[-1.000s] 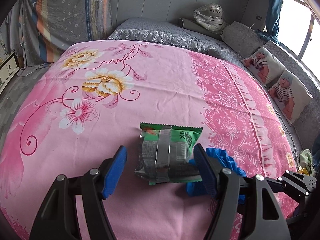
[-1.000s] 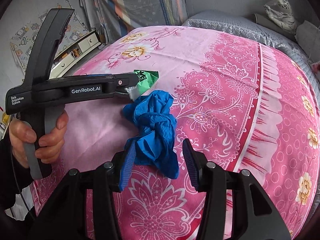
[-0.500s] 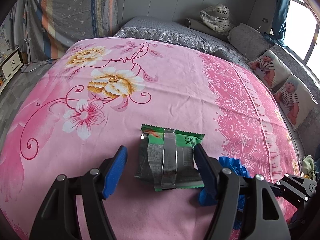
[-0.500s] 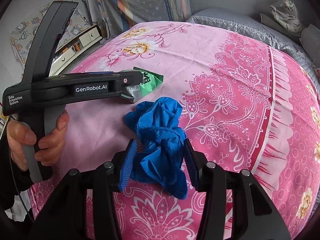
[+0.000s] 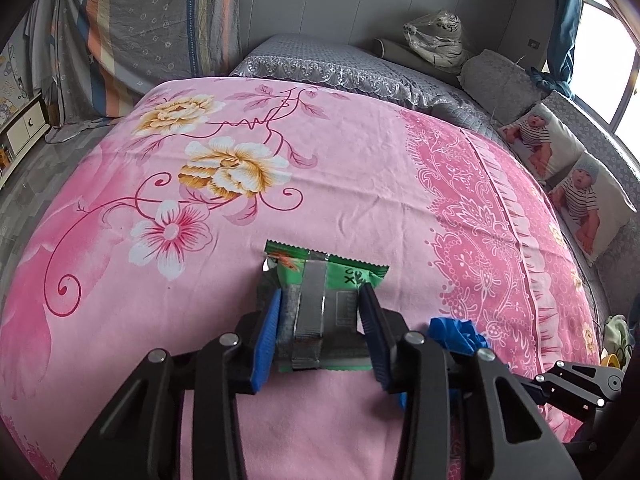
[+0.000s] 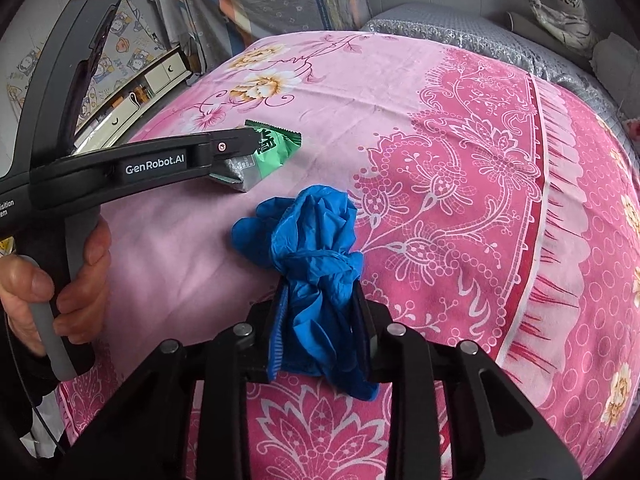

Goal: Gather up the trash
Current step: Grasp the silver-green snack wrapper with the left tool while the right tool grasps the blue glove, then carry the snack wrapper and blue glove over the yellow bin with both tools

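Left wrist view: the left gripper (image 5: 320, 328) occupies the lower centre of the frame, its blue-padded fingers (image 5: 267, 334) clenched against both sides of a flat green and silver foil snack wrapper (image 5: 320, 292) lying on the pink floral bedsheet (image 5: 360, 184). The wrapper's near edge is partly masked by the fingers; its printed lettering is too distorted to read. At lower right, a crumpled blue disposable glove (image 5: 456, 332) shows only in part, the rest hidden behind the right-hand finger. The far lower right corner holds a dark part of the right gripper, cut off by the frame.

Right wrist view: the right gripper (image 6: 320, 328) sits at bottom centre, pads pressed onto the blue glove (image 6: 316, 248) — a twisted, knotted wad whose lower end hangs between the fingers while its upper end rests on the bedsheet (image 6: 460, 160). At left, the left gripper (image 6: 240, 148), side-on, covers much of the wrapper (image 6: 272, 156); only its green serrated end and a silver corner show. A bare hand (image 6: 60, 280) grips the handle, cropped by the left edge.
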`<state>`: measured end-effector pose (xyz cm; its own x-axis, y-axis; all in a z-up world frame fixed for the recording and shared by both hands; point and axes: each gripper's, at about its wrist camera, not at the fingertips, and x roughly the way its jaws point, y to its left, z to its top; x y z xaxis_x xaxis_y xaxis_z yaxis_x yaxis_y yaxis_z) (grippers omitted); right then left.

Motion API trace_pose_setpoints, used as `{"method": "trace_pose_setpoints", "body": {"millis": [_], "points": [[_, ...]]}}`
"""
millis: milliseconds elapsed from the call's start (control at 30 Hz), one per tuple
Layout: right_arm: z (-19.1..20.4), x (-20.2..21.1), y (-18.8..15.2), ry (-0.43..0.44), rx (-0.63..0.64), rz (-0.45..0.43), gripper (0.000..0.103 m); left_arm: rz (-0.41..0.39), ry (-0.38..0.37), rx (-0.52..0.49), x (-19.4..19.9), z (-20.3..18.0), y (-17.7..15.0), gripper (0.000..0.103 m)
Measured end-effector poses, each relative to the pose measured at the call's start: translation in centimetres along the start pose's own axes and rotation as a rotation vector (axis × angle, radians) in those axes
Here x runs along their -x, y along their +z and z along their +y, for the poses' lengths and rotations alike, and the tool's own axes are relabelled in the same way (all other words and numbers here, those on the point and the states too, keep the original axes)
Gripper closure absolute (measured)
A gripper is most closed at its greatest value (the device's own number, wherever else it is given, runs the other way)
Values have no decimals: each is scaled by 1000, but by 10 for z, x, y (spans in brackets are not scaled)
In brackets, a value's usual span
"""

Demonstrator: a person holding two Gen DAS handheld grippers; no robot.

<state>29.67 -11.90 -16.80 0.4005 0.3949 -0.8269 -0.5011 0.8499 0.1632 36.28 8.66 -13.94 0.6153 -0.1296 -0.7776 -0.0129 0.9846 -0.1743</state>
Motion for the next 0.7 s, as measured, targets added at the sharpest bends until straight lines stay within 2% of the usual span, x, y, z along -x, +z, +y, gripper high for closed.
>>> {"method": "trace_pose_setpoints", "body": {"millis": [200, 500, 700], "points": [[-5, 12, -5, 9, -35, -16, 83, -15, 2, 22, 12, 5, 0, 72], [-10, 59, -20, -27, -58, -82, 83, -75, -13, 26, 45, 5, -3, 73], [-20, 91, -39, -64, -89, -125, 83, -112, -32, -5, 72, -10, -11, 73]]}}
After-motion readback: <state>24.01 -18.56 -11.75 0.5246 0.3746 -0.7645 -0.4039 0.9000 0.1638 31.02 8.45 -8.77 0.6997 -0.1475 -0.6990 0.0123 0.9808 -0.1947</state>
